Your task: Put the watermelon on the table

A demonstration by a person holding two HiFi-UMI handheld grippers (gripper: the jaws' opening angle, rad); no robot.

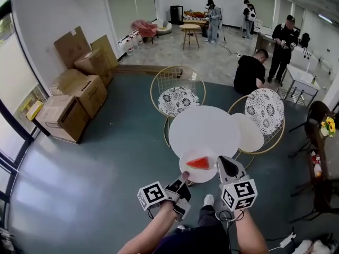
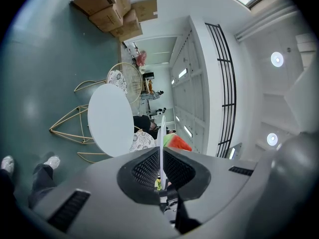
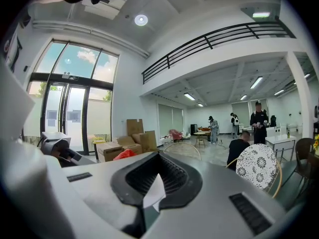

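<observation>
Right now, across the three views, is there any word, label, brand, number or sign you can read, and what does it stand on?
No text can be read in any view.
Cardboard boxes: any print is too small to read.
Marker cubes: black-and-white square patterns only, no letters or numbers.
Plate and watermelon: no print.
</observation>
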